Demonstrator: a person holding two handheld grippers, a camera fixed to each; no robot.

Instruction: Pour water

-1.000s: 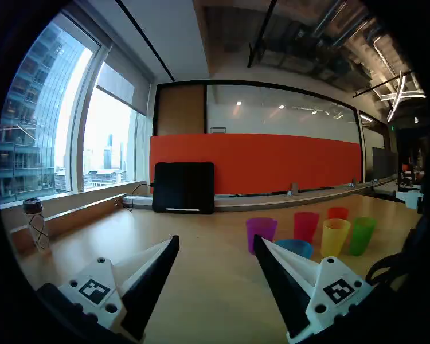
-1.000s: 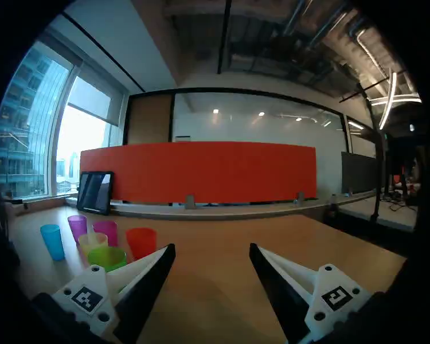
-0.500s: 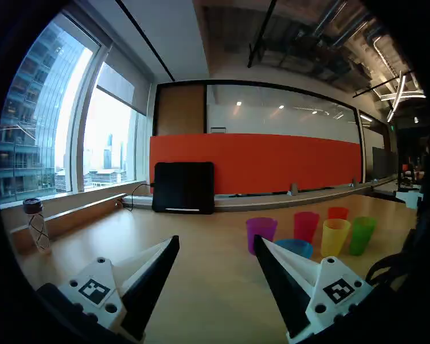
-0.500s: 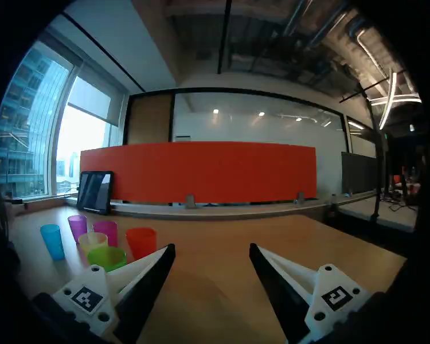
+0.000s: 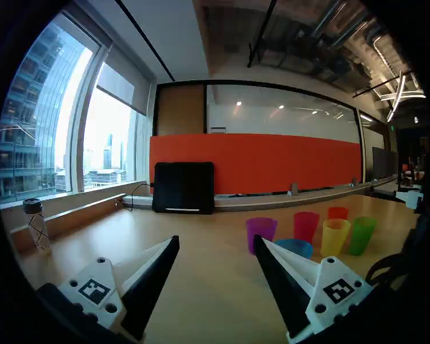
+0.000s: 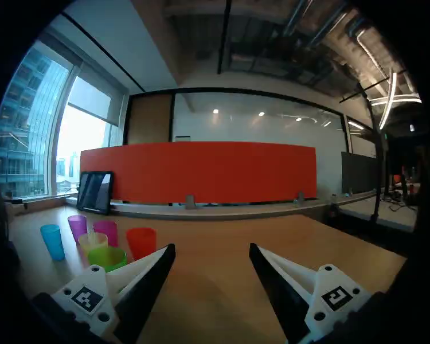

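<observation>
One wooden counter (image 5: 215, 298) spreads beneath me. My left tongs (image 5: 215, 238) and right tongs (image 6: 211, 246) are both spread, pinching nothing. Six coloured cups (image 5: 305, 225) cluster on it, ahead-right of my left tongs; a clear bottle (image 5: 37, 226) stands by the window (image 5: 43, 132).

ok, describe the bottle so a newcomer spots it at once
In the left gripper view, find the big window on the left, then the wooden ledge below it. The bottle stands upright by that ledge: clear, dark-capped, alone, well apart from the coloured cups.
</observation>
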